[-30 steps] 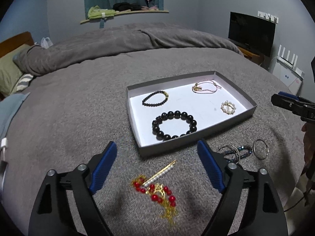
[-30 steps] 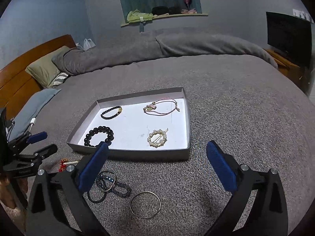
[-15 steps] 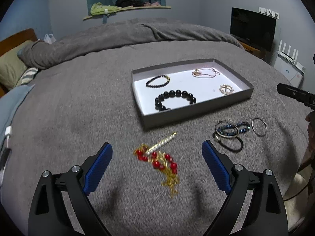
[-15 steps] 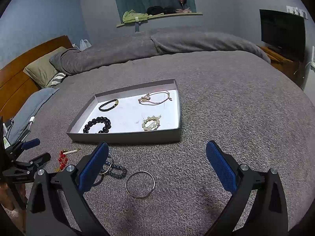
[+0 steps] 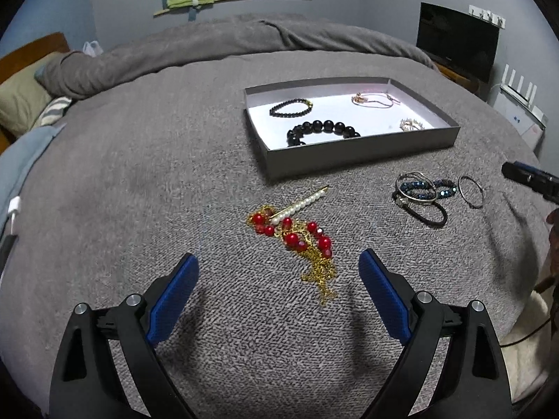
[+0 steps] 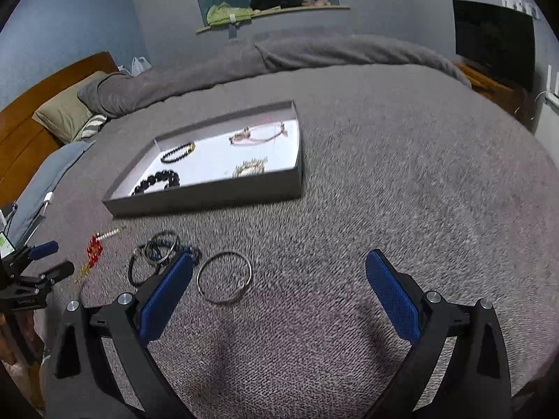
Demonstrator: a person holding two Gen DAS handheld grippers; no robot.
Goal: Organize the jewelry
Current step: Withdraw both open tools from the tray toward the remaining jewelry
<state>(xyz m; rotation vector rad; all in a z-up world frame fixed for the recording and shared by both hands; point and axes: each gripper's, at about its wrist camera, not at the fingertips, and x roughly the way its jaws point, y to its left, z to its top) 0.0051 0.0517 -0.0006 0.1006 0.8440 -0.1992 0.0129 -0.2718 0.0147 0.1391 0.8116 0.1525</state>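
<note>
A grey tray [image 5: 363, 155] [image 6: 209, 199] with a white floor sits on the grey bedspread and holds a large black bead bracelet [image 5: 321, 131], a small black bracelet [image 5: 290, 108], a pink cord bracelet [image 5: 375, 99] and a gold brooch [image 5: 411, 124]. In front of it lie a red-bead gold necklace [image 5: 297, 237] with a pearl hairpin [image 5: 302, 202], a pile of dark bangles [image 5: 421, 193] [image 6: 157, 255] and a silver ring bangle [image 5: 471, 191] [image 6: 224, 281]. My left gripper [image 5: 277, 276] is open and empty just short of the necklace. My right gripper [image 6: 279, 279] is open and empty, the silver bangle by its left finger.
The bed's folded duvet [image 5: 227, 45] and pillows [image 5: 21, 101] lie at the back and left. A TV [image 5: 457, 45] and white router [image 5: 520, 101] stand to the right of the bed. A charger cable [image 5: 12, 213] lies at the left edge.
Both grippers have pulled back from the tray and toward me, so the tray looks farther away. The necklace and bangles now lie ahead of the fingers. Jaws stay open.
</note>
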